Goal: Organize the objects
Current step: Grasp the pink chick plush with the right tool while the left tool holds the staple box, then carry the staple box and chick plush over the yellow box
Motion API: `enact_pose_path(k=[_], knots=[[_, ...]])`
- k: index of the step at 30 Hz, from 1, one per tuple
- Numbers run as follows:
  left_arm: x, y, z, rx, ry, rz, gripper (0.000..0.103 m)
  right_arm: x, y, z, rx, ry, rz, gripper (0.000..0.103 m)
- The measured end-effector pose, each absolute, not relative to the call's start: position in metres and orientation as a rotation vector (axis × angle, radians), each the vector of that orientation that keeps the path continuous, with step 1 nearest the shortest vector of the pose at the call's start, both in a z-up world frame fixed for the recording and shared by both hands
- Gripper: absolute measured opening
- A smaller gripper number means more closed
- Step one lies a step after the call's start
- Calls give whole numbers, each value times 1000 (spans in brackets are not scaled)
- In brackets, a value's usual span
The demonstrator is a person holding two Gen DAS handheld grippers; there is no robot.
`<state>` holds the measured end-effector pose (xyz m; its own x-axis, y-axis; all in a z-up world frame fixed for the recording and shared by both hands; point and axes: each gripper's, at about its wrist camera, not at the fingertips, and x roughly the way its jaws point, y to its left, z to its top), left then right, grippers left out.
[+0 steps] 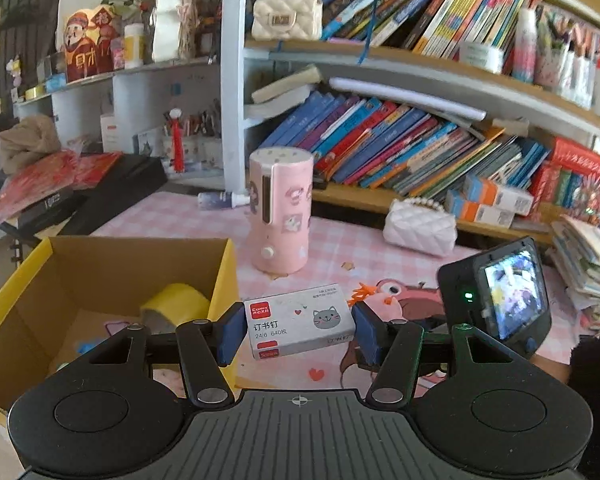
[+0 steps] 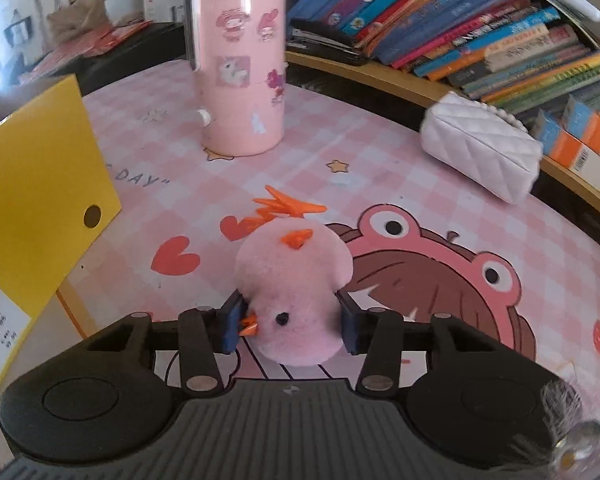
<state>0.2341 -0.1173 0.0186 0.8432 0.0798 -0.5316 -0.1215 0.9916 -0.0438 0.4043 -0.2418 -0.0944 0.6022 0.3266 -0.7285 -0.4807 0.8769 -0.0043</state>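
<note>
While left claw (image 1: 299,333) clamps staple box (image 1: 300,326), right claw (image 2: 290,326) squeezes pink chick (image 2: 296,292).

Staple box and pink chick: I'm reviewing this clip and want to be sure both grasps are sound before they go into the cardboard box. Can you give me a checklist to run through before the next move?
1. Left hand-held gripper shut on the staple box, blue pads on both short ends: ok.
2. Staple box lifted off the pink mat: cannot tell; it sits tilted between the pads.
3. Right hand-held gripper shut on the pink chick, pads pressing both sides: ok.
4. Chick clear of the mat: cannot tell.
5. Cardboard box open on top, with free floor beside the yellow tape roll: ok.
6. Pink cylinder stands apart from both grips: ok.
</note>
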Motion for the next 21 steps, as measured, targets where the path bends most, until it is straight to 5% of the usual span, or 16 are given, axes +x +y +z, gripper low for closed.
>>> enact_pose_path(k=[21], knots=[[148,-97,17,-135,578,-120,57,212,-301,-3,35,728,154,44]])
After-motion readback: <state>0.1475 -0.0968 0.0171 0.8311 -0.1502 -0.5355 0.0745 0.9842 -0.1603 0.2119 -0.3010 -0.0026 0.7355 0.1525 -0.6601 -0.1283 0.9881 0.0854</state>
